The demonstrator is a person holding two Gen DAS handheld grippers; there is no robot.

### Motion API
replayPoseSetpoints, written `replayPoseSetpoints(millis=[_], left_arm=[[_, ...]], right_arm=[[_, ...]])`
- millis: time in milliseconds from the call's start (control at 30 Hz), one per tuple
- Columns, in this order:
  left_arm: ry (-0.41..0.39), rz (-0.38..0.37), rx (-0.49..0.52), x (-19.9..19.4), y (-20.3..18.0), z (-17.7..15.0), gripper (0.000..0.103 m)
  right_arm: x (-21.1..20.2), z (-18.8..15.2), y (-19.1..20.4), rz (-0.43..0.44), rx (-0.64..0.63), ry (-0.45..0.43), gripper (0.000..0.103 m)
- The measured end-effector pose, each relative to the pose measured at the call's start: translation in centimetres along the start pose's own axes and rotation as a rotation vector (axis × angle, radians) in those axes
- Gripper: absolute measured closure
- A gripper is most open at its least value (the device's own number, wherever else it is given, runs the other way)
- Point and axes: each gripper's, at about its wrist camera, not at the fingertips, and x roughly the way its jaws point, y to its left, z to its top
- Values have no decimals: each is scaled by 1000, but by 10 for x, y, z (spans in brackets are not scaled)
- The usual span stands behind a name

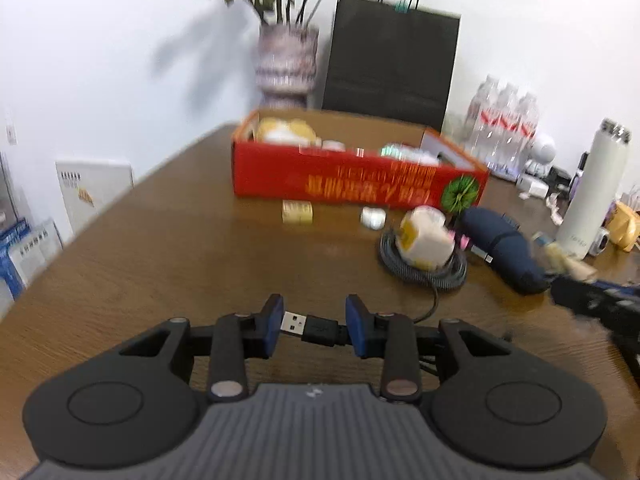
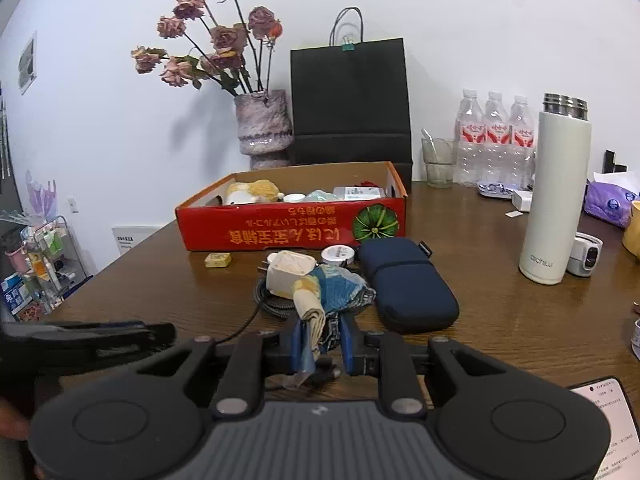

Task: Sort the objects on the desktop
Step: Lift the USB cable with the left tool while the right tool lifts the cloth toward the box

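Here both grippers hold bench clutter bound, I judge, for the red box (image 2: 292, 226).
The left gripper (image 1: 314, 326) fingers pinch the USB plug (image 1: 310, 326) endwise, cable trailing to the coil (image 1: 422, 268); the right gripper (image 2: 322, 346) fingers clamp a crumpled wrapper (image 2: 336, 292) above the bench (image 2: 500, 308).

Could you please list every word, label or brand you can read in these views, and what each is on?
"mufor", upside down: white thermos.
Red box: yellow print, upside down, too distorted to quote.
Water bottles: red labels, too small.
Phone screen: text too small.
Yellow eraser: marking illegible.
Left wrist view: all blurred.
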Motion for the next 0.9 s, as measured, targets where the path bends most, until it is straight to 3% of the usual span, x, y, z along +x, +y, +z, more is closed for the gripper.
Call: replayPoseSetpoints(millis=[100, 133, 167, 267, 367, 433, 467, 500, 533, 567, 633, 733, 800, 900], left_arm=[[-51, 1, -4, -24, 6, 11, 73], [-76, -4, -11, -32, 9, 15, 94], [-100, -11, -21, -41, 13, 22, 101], [-173, -53, -25, -56, 18, 39, 102], [-198, -63, 2, -61, 18, 46, 101], [-147, -183, 82, -56, 12, 38, 79], [-101, -259, 133, -47, 6, 30, 37], [-73, -297, 158, -37, 0, 22, 23], [-53, -303, 177, -28, -6, 14, 27], [-13, -303, 209, -15, -15, 6, 38], [100, -306, 229, 8, -30, -4, 40], [167, -327, 218, 27, -41, -13, 53], [163, -321, 225, 30, -44, -11, 98], [161, -322, 197, 20, -43, 0, 100]], right_arm=[[-3, 2, 4, 13, -9, -11, 85], [-4, 2, 6, 19, -14, -18, 85], [-6, 3, 8, 25, -19, -24, 85], [-6, 5, 12, 27, -28, -29, 85], [-6, 8, 15, 27, -34, -24, 85], [-9, 9, 15, 31, -38, -27, 85], [-11, 7, 15, 28, -42, -28, 84], [-11, 6, 15, 25, -44, -24, 84], [-10, 4, 13, 22, -40, -13, 84], [-7, 1, 12, 19, -31, 3, 84], [-4, -1, 10, 18, -20, 24, 84], [-6, -4, 10, 22, -23, 25, 84], [-7, -5, 10, 19, -29, 29, 84], [-5, -8, 8, 14, -26, 43, 84]])
